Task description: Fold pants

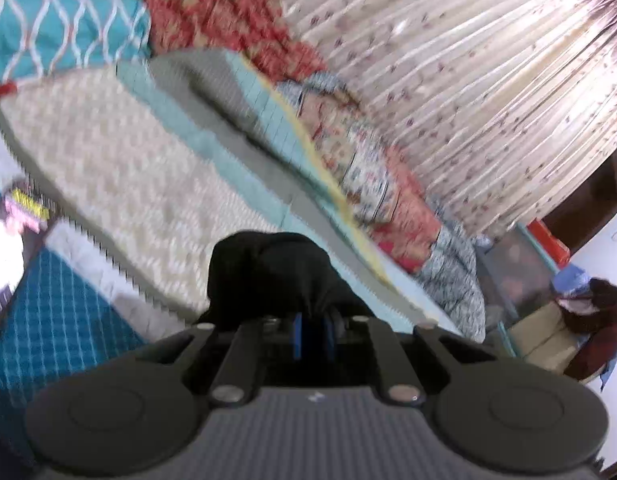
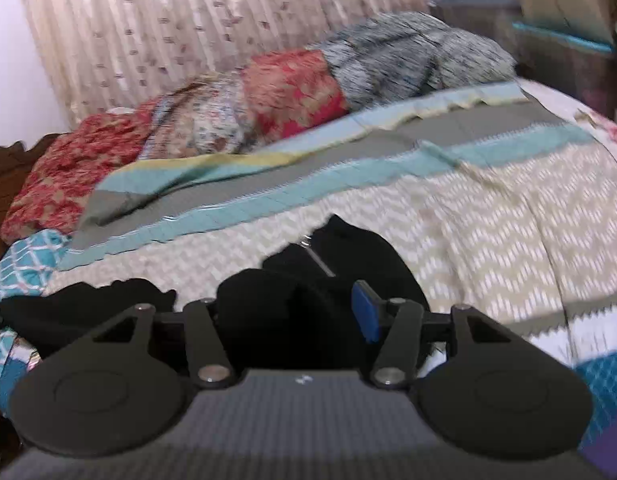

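Left wrist view: left hand-held gripper (image 1: 313, 330) clamps the black pants (image 1: 268, 276). Right hand-held gripper (image 2: 308, 316) stands open around fabric above the bed (image 2: 488, 208); that corner may drop, skewing the fold.

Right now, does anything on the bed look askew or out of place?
Yes. The black pants lie bunched, not flat, with a clump pinched in the left tool. The striped bedspread is rumpled along its far edge.

Pleated floral curtain (image 2: 188, 20) hangs behind a bed (image 2: 488, 208) piled with quilts (image 2: 292, 84).
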The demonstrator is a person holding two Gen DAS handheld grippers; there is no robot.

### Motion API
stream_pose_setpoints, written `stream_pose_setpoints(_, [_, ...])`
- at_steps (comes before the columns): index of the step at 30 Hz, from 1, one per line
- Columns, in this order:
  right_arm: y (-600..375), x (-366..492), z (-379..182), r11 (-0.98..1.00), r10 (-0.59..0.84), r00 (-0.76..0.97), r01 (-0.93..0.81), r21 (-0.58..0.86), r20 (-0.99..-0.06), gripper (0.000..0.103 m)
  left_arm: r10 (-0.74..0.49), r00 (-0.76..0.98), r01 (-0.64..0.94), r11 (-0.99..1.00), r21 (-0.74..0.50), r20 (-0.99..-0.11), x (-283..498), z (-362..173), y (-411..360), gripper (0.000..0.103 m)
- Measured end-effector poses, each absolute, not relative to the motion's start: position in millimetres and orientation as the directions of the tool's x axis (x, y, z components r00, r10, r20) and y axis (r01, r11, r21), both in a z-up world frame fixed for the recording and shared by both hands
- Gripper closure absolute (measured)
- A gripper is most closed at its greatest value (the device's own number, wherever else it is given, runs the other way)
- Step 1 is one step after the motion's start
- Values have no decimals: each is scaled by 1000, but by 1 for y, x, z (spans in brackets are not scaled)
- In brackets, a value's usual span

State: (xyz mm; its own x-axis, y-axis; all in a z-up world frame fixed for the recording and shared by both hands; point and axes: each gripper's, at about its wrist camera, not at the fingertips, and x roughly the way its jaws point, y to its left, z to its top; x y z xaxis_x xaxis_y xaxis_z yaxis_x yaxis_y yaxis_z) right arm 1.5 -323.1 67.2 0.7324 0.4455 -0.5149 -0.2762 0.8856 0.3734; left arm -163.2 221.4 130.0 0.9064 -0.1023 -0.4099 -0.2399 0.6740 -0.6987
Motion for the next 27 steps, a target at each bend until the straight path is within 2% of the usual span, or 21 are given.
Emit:
stream_pose_setpoints(1, [-320,0,67,877,466,721,-303,373,-512,46,-87,917,-233,677,-698,-389,-168,137,225,93])
stream_pose_setpoints(2, [-320,-2,66,864,498,690,-341,372,-525,42,-70,926,-228,678,-698,-371,-174,144,228,93])
stream_pose_setpoints(3, [-319,-3,62,841,540,631,-387,377,-557,30,-54,934,-225,680,-698,-354,-179,151,232,93])
stream_pose_setpoints(6, [-318,-5,42,799,589,469,-460,387,-658,28,-12,943,-236,680,-695,-332,-191,166,239,93])
stream_pose_setpoints(8, [-325,-2,30,780,604,395,-471,411,-692,28,6,946,-241,684,-689,-324,-195,171,241,93])
stream_pose_setpoints(14, [-362,27,38,778,612,558,-297,554,-560,28,6,948,-232,697,-678,-319,-198,180,237,93])
stream_pose_setpoints(16, [-343,38,40,820,557,603,-293,491,-570,28,4,948,-229,702,-674,-318,-197,185,235,93])
stream_pose_setpoints(20, [-275,77,23,871,486,606,-391,296,-629,29,9,948,-232,707,-668,-319,-197,191,231,93])
stream_pose_setpoints(21, [-260,88,12,888,446,608,-396,236,-657,33,11,947,-235,707,-667,-322,-197,192,230,93])
stream_pose_setpoints(22, [-249,97,0,904,395,608,-392,173,-689,42,22,947,-242,704,-668,-320,-197,192,229,93])
stream_pose_setpoints(23, [-242,106,-14,916,346,596,-381,124,-724,75,25,946,-246,703,-667,-322,-198,193,227,93])
stream_pose_setpoints(24, [-241,115,-27,924,313,576,-368,103,-755,89,26,945,-249,703,-666,-326,-198,193,226,93])
stream_pose_setpoints(27, [-270,121,-28,927,363,584,-309,215,-726,93,30,940,-258,714,-651,-340,-194,192,224,93])
